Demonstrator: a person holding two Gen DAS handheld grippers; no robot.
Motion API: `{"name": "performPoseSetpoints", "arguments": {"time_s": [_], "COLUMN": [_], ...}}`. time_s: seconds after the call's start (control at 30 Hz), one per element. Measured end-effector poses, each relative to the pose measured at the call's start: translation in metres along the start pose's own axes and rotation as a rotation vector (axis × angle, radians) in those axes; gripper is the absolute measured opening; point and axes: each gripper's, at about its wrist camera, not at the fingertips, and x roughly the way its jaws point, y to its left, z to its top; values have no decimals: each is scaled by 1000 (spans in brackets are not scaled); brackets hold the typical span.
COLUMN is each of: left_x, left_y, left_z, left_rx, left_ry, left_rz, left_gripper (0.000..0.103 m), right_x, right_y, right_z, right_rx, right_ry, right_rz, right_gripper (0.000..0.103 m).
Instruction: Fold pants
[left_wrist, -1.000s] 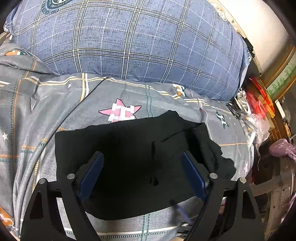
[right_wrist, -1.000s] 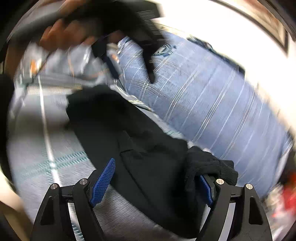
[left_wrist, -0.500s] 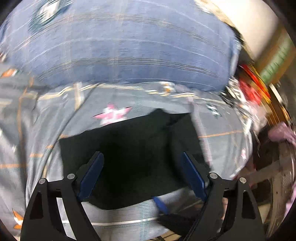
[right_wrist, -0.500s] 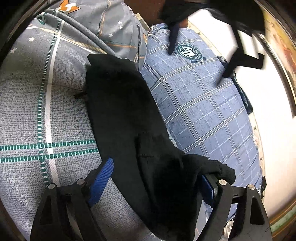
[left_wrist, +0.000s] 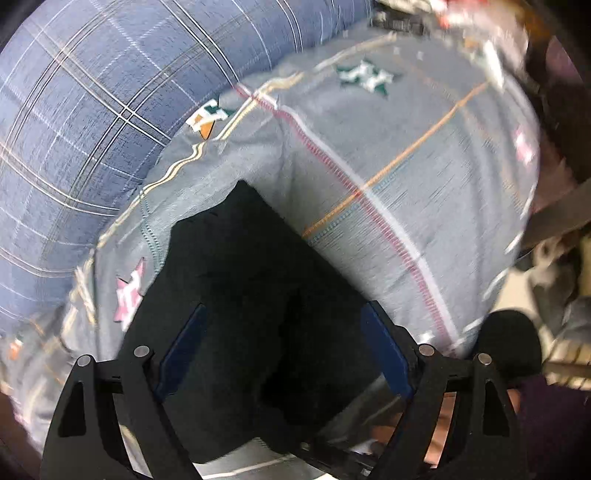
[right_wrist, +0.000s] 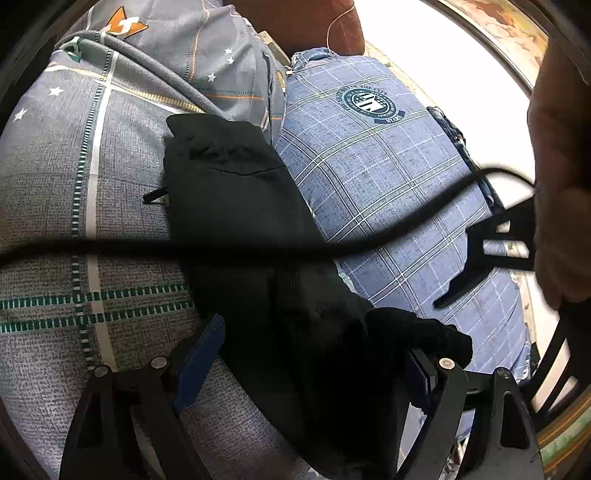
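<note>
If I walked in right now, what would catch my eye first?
Probably the black pants, a dark folded strip lying on the grey star-patterned bedspread. Beside it bulges a big blue plaid pillow with a round badge. Blue-padded grippers, left and right, frame the cloth with jaws wide.

Soft daylight, blown-out white glare upper right in right view, left view motion-blurred, fisheye-bent edges

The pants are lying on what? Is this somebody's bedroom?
Probably a bedroom. The black pants lie on a grey quilt with stars, beside a big blue checked pillow.
</note>
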Motion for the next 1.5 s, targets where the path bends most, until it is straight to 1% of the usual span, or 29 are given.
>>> {"name": "performPoseSetpoints", "arguments": {"time_s": [0.03, 0.1, 0.17, 0.3, 0.33, 0.4, 0.47, 0.53, 0.6, 0.63, 0.67, 0.7, 0.77, 0.83, 0.9, 0.93, 0.97, 1.0, 1.03, 1.07, 1.1, 1.13, 1.2, 1.23, 1.27, 1.33, 1.4, 1.47, 1.5], "left_x": [5, 12, 22, 20, 20, 24, 29, 34, 35, 33, 31, 26, 19, 17, 23, 31, 38, 48, 60, 64, 64, 58, 45, 38, 38, 34, 36, 47, 55], "left_y": [2, 13, 35, 77, 94, 112, 138, 158, 169, 174, 174, 176, 176, 172, 165, 166, 166, 166, 166, 167, 171, 174, 179, 183, 187, 190, 197, 201, 205], "left_z": [-1, -6, -14, -34, -45, -62, -92, -122, -143, -158, -165, -176, -188, -194, -200, -202, -205, -207, -213, -218, -224, -234, -256, -272, -280, -302, -321, -336, -341], "left_rx": [1, -12, -55, -166, -205, -253, -328, -411, -472, -508, -525, -554, -600, -639, -673, -685, -698, -710, -729, -745, -759, -781, -818, -847, -861, -903, -956, -1010, -1019], "left_ry": [14, 38, 70, 58, 57, 70, 93, 102, 84, 55, 32, -22, -118, -179, -204, -201, -187, -157, -117, -110, -128, -173, -251, -294, -312, -377, -433, -495, -524], "left_rz": [27, 40, 69, 58, 65, 73, 70, 44, -1, -31, -43, -62, -120, -174, -158, -143, -129, -113, -101, -116, -131, -147, -155, -135, -119, -98, -110, -177, -195], "left_gripper": [85, 85, 85, 85, 85, 85, 85, 85, 85, 85, 85, 85, 85, 85, 85, 85, 85, 85, 85, 85, 85, 85, 85, 85, 85, 85, 85, 85, 85], "right_x": [1, 1, 2, 1, 1, -2, -4, -6, -8, -11, -14, -17, -16, -9, 5, 12, 26, 44, 58, 67, 71, 66, 53, 48, 43, 43, 52, 74, 93], "right_y": [-3, -5, -7, -1, 0, 2, -1, -8, -28, -40, -62, -78, -113, -138, -151, -154, -156, -153, -147, -140, -135, -136, -143, -147, -151, -155, -154, -148, -138], "right_z": [-1, -2, -3, -2, -2, -2, -5, -10, -17, -20, -27, -32, -47, -62, -72, -77, -82, -88, -91, -92, -91, -89, -84, -81, -76, -63, -50, -37, -32], "right_rx": [5, 6, 2, -12, -15, -27, -26, -2, 82, 136, 239, 325, 537, 731, 860, 897, 943, 970, 969, 946, 915, 916, 939, 945, 951, 958, 950, 944, 924], "right_ry": [0, -1, -3, -14, -18, -31, -35, -33, -34, -38, -48, -57, -71, -73, -29, -1, 55, 140, 230, 295, 327, 305, 225, 191, 153, 114, 116, 153, 220], "right_rz": [0, 3, 1, -12, -18, -24, -16, -15, -2, 4, 17, 33, 106, 190, 225, 237, 277, 329, 346, 334, 320, 311, 336, 336, 333, 330, 309, 295, 304], "right_gripper": [89, 90, 90, 90, 90, 90, 90, 90, 90, 90, 90, 90, 90, 90, 89, 86, 78, 74, 66, 64, 64, 64, 63, 63, 65, 65, 65, 65, 65]}}
